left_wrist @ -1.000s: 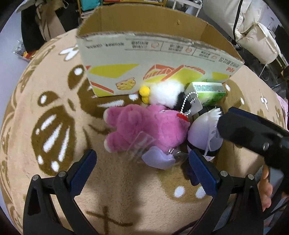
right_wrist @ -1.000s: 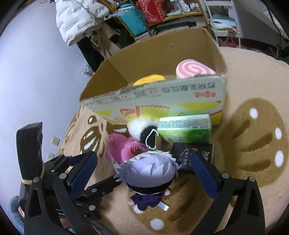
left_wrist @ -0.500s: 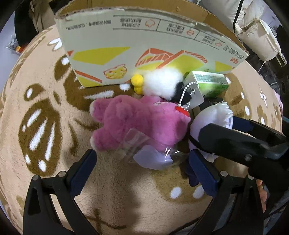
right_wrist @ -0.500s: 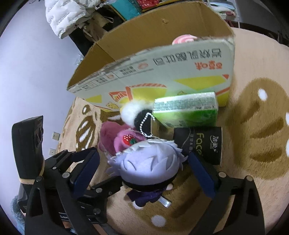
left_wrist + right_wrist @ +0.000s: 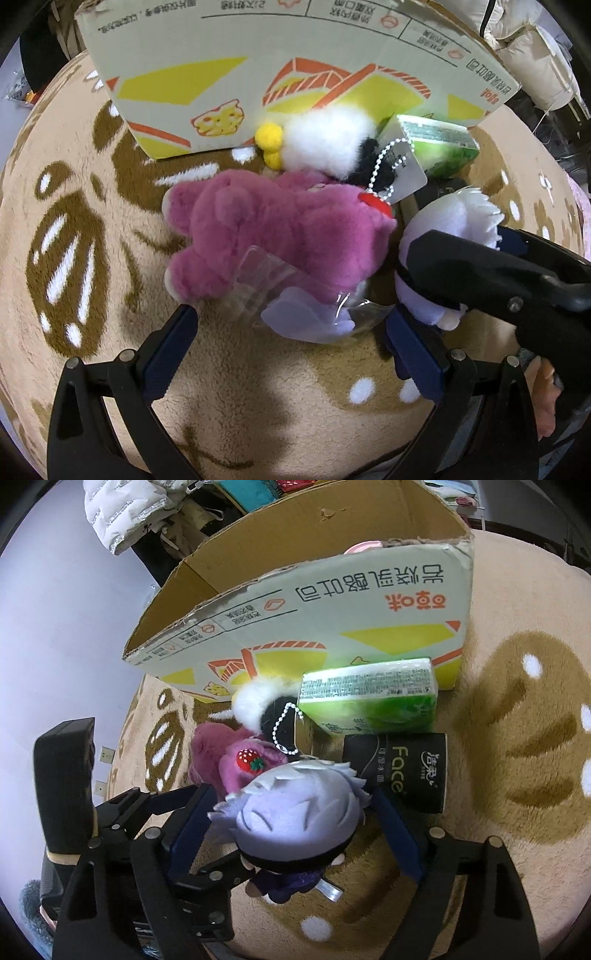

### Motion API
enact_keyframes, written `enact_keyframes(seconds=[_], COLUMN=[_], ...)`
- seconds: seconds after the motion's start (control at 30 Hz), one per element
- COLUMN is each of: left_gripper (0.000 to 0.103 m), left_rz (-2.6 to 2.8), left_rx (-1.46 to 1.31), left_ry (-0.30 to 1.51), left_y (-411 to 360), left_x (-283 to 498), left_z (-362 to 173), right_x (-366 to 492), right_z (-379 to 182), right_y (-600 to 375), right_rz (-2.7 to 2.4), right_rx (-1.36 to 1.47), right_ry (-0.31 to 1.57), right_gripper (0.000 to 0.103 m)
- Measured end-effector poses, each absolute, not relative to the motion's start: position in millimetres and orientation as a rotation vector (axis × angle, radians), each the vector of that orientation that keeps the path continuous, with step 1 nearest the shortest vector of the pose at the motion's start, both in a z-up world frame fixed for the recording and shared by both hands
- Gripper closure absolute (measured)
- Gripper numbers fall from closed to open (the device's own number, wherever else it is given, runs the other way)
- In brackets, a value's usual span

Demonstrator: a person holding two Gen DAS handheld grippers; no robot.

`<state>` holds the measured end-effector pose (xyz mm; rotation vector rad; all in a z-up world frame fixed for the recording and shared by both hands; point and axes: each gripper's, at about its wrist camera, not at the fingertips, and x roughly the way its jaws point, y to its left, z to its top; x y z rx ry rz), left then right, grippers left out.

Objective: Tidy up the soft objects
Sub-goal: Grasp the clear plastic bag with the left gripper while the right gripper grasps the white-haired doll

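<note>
- Soft objects lie in 1 heap on the plush rug [image 5: 92,369], just in front of the printed wall of the cardboard box [image 5: 332,602], and both grippers point at this heap.
- Our right gripper [image 5: 295,823] is the nearer one to the lavender-haired doll [image 5: 299,812]: the doll's round head sits between the 2 blue pads, with its small dark body toward the camera, so its long axis runs along the fingers.
- The jaws of the right gripper are wide apart. The pads stand close to both sides of the head, but we cannot tell if they already touch it; nothing is gripped.
- Our left gripper [image 5: 295,336] is also spread wide and holds nothing. Between its pads lie a clear plastic wrapper [image 5: 266,280] with a pale purple piece, and directly beyond them the pink plush bear [image 5: 277,229].
- The bear lies across the fingers of the left gripper, its long axis going from side to side, with its head end toward the doll.
- Further out, a white and black fluffy toy [image 5: 328,144] with a bead chain rests against the box wall, and beside it are a green tissue pack [image 5: 369,698] and a black tissue pack [image 5: 399,771].
- We judge that the coming move is to close the right pads on the doll's head and lift it toward the box, which stands straight ahead behind the heap.
</note>
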<state>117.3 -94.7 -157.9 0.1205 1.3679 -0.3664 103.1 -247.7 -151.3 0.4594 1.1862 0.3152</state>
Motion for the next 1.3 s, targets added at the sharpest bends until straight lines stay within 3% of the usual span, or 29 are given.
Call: enact_keyframes(seconds=[0.53,0.87,0.97,1.03,1.3], left_gripper=[0.002,0.012,0.017,0.022,0.025], left_rz=[-0.343,-0.330,-0.322,-0.306,-0.300], left_rx=[0.119,0.091,0.085,0.074,0.059], left_ry=[1.377,1.352,1.350,1.341,1.322], left_y=[-98,-84,-80,-76,-73], left_x=[123,124,124,125,116], left_z=[-182,-179,-179,-177,-166], right_x=[104,106,106,105,100], right_z=[-152,-152,-152,-151,-144], right_y=[-243,-247,-245,-246,-239], right_rz=[0.312,0.292,0.293,0.303,0.314], right_rx=[0.447,0.424,0.416,0.430,0.394], right_ry=[1.190,1.180,1.181,1.175,1.136], right_gripper=[0.013,0.014,0.019,0.030,0.037])
